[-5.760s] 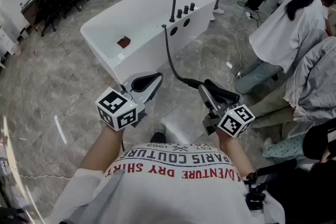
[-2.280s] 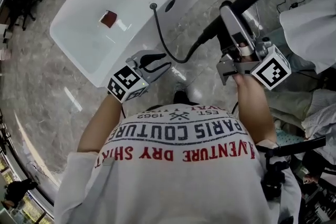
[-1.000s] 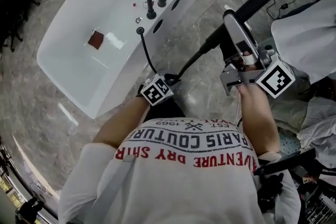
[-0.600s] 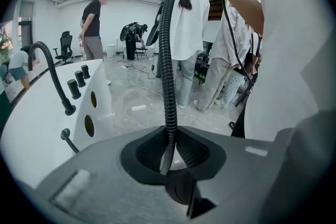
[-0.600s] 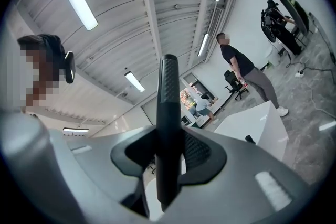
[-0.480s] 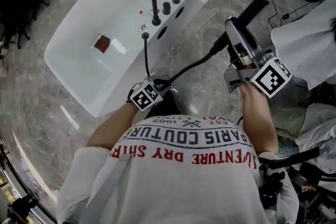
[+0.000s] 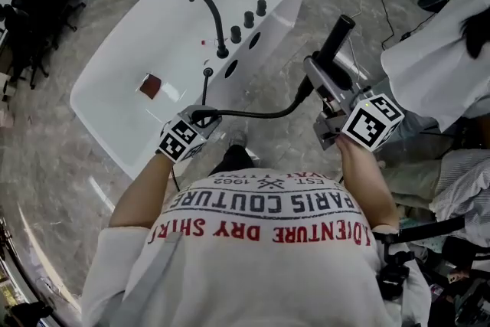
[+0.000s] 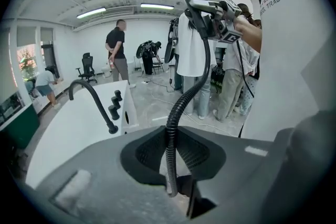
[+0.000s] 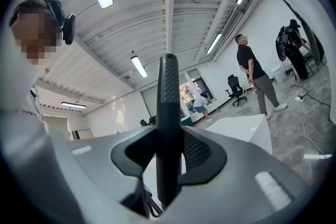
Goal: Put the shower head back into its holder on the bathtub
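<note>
L gripper (image 7: 201, 118) low, angled down — jaws clamped. R gripper (image 7: 323, 74) higher, out front — jaws clamped too.

The left claw (image 7: 202, 119) has lifted the hose (image 7: 253, 115) (gripped between its jaws), drawing it straighter toward the shower head (image 7: 332, 48).

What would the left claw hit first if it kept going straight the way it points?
Probably the floor, just past the tub's end, which lies left of that line; depth is hard to judge. The left claw grips the hose.
</note>
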{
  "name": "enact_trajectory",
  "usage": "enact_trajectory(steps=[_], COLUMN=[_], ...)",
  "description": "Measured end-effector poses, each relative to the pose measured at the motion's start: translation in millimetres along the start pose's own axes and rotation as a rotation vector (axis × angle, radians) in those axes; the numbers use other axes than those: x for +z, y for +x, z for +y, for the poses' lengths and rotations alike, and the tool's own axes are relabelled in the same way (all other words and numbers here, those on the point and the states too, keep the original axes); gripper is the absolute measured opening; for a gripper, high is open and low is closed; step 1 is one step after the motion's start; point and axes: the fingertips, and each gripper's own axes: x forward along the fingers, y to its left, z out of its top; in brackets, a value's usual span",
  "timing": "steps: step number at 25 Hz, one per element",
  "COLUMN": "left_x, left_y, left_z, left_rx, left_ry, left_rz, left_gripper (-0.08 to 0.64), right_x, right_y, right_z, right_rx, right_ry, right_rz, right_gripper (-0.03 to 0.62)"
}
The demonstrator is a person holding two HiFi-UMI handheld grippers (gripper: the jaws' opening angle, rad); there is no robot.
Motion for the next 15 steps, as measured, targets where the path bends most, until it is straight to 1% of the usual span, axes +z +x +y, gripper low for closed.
enact_trajectory(steps=[4,8,12,15], left_x=[35,66,95,115], left_y=[-16,-30,-42,-50], left_z=[17,33,49,63], left_rx=[0.053,0.095,0.119,0.144], left_ry=[0.042,0.082,0.065,0.06], left_rz=[-0.05,-0.09,-0.125,-0.145], left_gripper=[0.064,0.064,0.064,0.064], right_x=[1,3,7,9], right_y=[-6,-8,-10,-10], right_z=[7,13,18,16], right_rx=[0.008,0.024,0.036,0.021], right_ry=[-0.037,-0.054,-0.064,-0.057], right_rz=[0.002,0.006,0.002,0.006], right_gripper=[0.13,0.13,0.13,0.129])
